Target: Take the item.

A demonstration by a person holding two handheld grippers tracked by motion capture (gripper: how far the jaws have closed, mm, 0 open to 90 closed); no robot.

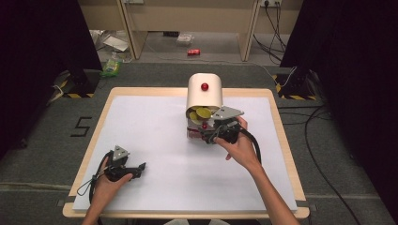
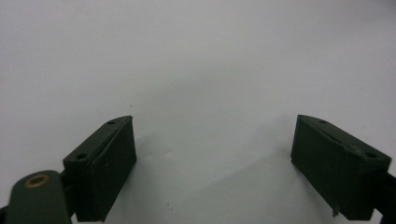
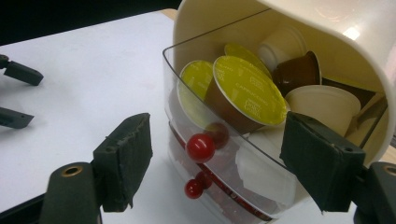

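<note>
A cream capsule holder [image 1: 205,93] stands at the table's [image 1: 141,136] far centre, its clear drawer [image 3: 205,121] pulled out, full of coffee capsules [image 3: 250,91]. The right gripper [image 3: 217,161] hangs spread before the drawer's red knob [image 3: 201,147]; the left gripper [image 2: 212,163] rests spread on the white tabletop.

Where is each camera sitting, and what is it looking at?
High view: above the person's side, looking down at the table; both forearms, left gripper and right gripper show.
Left gripper view: rides the left gripper, facing the white mat.
Right gripper view: rides the right gripper, facing the capsule holder. The high view shares that holder.
</note>
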